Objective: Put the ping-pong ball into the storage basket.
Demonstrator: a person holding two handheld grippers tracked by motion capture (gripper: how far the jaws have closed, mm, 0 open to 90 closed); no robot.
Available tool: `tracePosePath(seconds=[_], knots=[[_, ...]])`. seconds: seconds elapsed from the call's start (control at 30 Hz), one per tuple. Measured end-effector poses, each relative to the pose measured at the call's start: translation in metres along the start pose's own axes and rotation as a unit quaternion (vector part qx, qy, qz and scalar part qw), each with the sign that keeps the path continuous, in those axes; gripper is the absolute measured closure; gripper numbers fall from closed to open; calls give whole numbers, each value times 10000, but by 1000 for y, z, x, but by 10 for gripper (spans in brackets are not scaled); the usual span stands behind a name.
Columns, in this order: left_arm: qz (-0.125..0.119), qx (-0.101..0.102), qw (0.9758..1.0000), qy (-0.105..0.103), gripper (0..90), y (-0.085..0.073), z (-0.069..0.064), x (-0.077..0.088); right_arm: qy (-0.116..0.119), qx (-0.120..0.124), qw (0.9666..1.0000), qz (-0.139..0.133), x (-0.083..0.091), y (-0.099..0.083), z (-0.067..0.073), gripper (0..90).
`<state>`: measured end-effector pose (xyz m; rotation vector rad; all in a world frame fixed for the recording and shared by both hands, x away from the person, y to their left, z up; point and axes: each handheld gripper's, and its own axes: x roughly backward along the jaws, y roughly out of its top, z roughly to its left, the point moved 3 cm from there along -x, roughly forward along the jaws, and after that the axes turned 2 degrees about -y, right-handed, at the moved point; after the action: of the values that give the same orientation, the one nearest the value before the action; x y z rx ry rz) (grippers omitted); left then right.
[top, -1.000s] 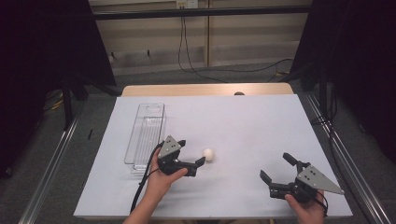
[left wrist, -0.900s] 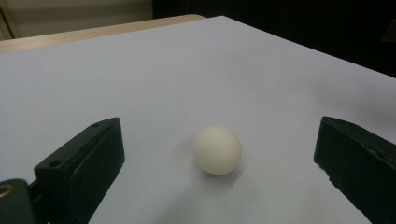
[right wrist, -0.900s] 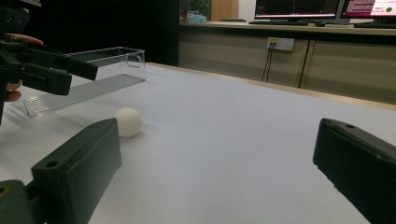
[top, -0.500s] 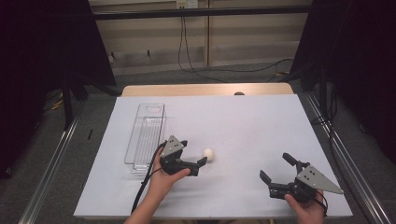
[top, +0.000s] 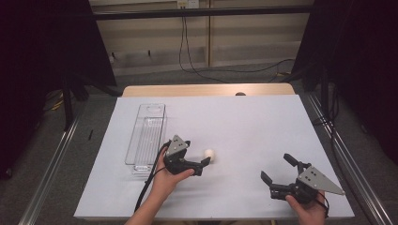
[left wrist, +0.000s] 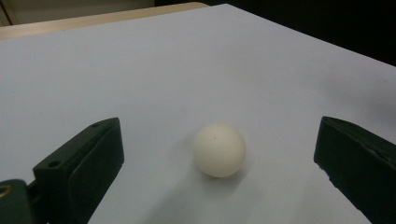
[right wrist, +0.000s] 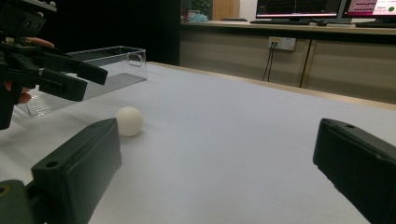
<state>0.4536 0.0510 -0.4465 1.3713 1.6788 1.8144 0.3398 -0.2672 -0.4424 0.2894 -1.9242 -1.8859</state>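
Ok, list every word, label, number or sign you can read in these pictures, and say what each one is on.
No text can be read.
Monitors at the top of the right gripper view: lit lines of text, too small and blurred to read.
White ball, clear plastic tray, white table, left claw and right claw: no markings visible.

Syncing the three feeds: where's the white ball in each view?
High view: the white ball lies on the white table, just ahead of the left gripper.
Left gripper view: ball sits low centre, between the two open fingers, touching neither.
Right gripper view: ball left of centre, above the left finger.
Shared landmark: the clear tray.
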Motion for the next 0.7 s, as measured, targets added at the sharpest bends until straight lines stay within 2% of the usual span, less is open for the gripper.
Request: tracePosePath(seconds=[0.4,0.7], knots=[[48,6,10000,22,17,4,0,-6,-26,-5,10000,-18,0,0,0,5],[263,-5,9996,-30,19,0,-3,-17,-12,-1,10000,-18,0,0,0,6]])
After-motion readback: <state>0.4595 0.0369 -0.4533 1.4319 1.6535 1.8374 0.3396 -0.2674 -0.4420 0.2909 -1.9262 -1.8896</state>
